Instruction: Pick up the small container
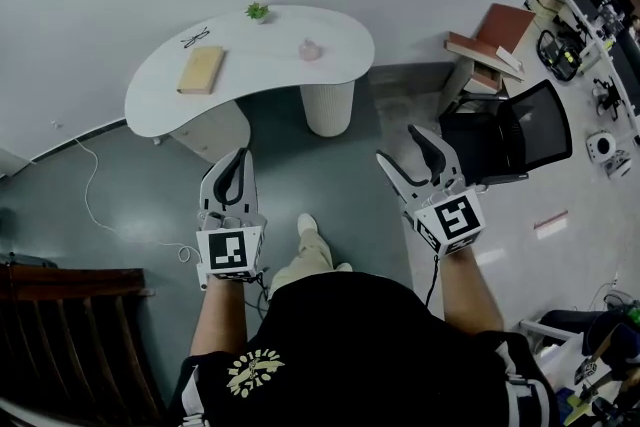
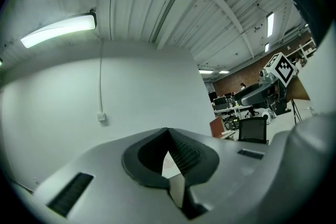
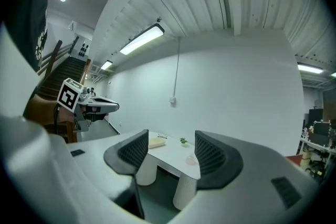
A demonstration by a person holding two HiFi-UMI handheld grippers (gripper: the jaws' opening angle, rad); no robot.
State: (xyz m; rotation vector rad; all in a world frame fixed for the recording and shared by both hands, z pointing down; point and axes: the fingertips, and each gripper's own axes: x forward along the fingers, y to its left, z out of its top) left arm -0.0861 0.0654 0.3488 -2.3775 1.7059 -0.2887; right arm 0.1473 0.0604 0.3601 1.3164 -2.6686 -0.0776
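The small pink container (image 1: 310, 49) stands on a white kidney-shaped table (image 1: 270, 65) far ahead, right of centre. Both grippers are held low over the floor, well short of the table. My left gripper (image 1: 238, 163) is shut with nothing in it; in the left gripper view its pads (image 2: 181, 152) meet at the tips (image 2: 168, 131). My right gripper (image 1: 402, 147) is open and empty. Between the spread jaws of the right gripper (image 3: 170, 147), the right gripper view shows the table (image 3: 171, 153) and the container (image 3: 191, 160) at a distance.
On the table also lie a tan book (image 1: 201, 69), glasses (image 1: 195, 38) and a small plant (image 1: 257, 12). A black office chair (image 1: 510, 137) and a stand with books (image 1: 490, 40) sit right. Wooden stairs (image 1: 70, 335) are at bottom left, a cable (image 1: 95, 185) on the floor.
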